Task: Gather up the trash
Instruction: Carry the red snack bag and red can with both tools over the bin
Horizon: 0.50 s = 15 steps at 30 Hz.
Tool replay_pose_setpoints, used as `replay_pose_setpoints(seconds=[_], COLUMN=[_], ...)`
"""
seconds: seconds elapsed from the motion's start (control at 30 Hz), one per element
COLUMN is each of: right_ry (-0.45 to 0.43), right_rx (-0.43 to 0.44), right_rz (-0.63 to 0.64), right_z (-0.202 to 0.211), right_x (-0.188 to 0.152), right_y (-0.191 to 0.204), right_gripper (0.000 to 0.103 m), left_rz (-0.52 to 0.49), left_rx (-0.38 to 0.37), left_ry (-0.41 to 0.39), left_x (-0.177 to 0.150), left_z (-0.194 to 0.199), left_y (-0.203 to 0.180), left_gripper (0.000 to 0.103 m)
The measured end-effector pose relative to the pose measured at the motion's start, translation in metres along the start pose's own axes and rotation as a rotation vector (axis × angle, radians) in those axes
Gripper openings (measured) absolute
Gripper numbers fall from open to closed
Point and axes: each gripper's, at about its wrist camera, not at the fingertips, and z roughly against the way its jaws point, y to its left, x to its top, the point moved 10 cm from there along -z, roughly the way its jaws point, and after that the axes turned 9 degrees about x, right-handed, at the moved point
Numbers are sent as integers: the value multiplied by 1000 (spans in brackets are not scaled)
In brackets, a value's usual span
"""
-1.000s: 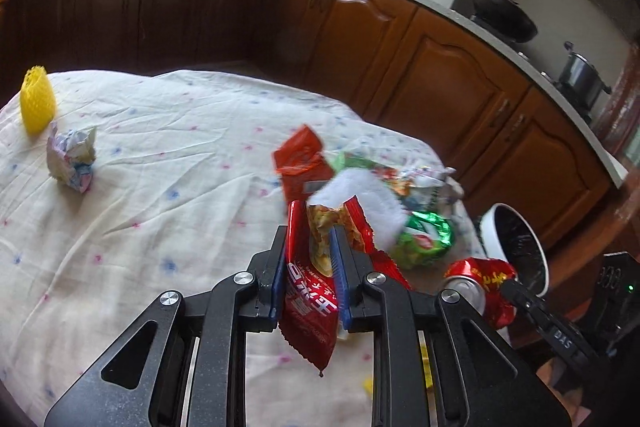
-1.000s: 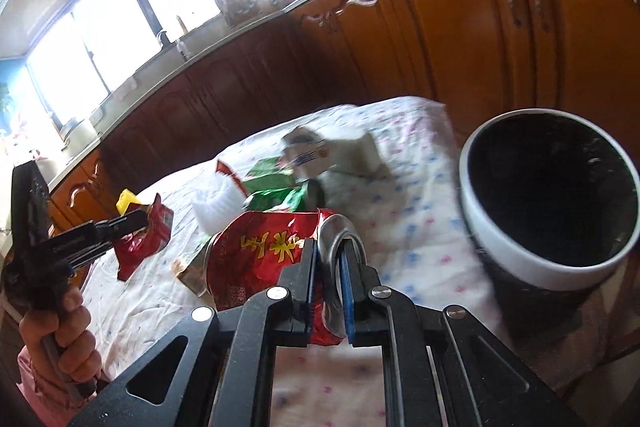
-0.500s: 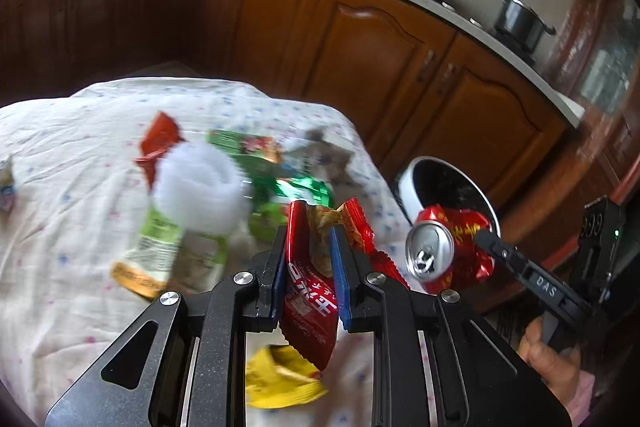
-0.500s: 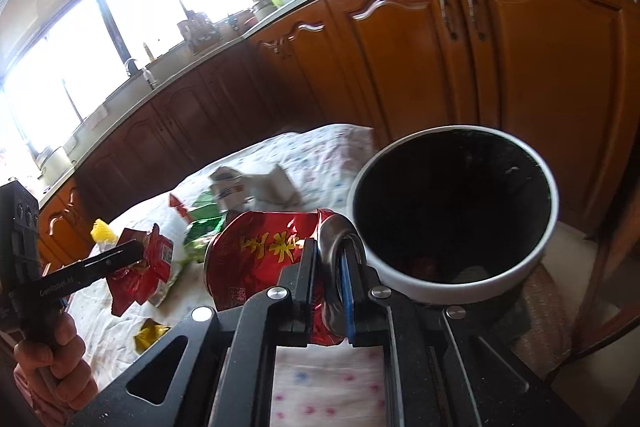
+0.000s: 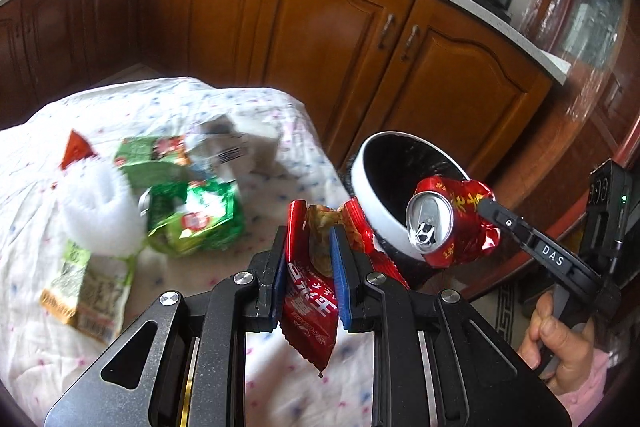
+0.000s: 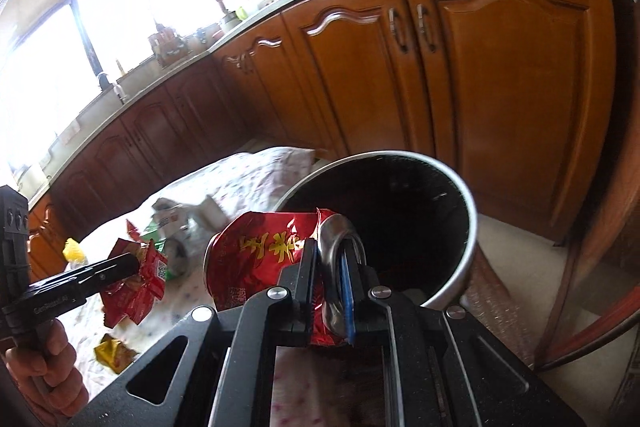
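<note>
1. My left gripper (image 5: 310,259): clamped on a red snack wrapper (image 5: 310,311), which hangs below the blue pads.
2. My right gripper (image 6: 332,275): pinching a crushed red can (image 6: 264,247), held over the near rim of the bin (image 6: 466,247).
3. Bin: white rim, dark inside, at 2 o'clock from the left gripper.
4. Loose trash on the tablecloth (image 5: 168,107), at 10 o'clock: green packets (image 5: 192,223), white foam (image 5: 100,215).

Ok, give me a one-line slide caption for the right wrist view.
Right gripper holds a crushed red can at the rim of the trash bin; left gripper carries a red snack wrapper.
</note>
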Motion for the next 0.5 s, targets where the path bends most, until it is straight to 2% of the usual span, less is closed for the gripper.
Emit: replay_pose_setpoints(seconds=[0.33,0.5], right_ry=[21,36], right_rx=[-76,-89], right_rz=[-2,1], right_z=[-10,-17], right_x=[18,23], right_y=[-45,-54], right_gripper=[11,11], left_rz=[-83,-125], left_rx=[-27,-29], left_ry=[26,25], left_x=[21,33], left_z=[-33,-48], left_y=[-55,-80], left_gripper=[18,19])
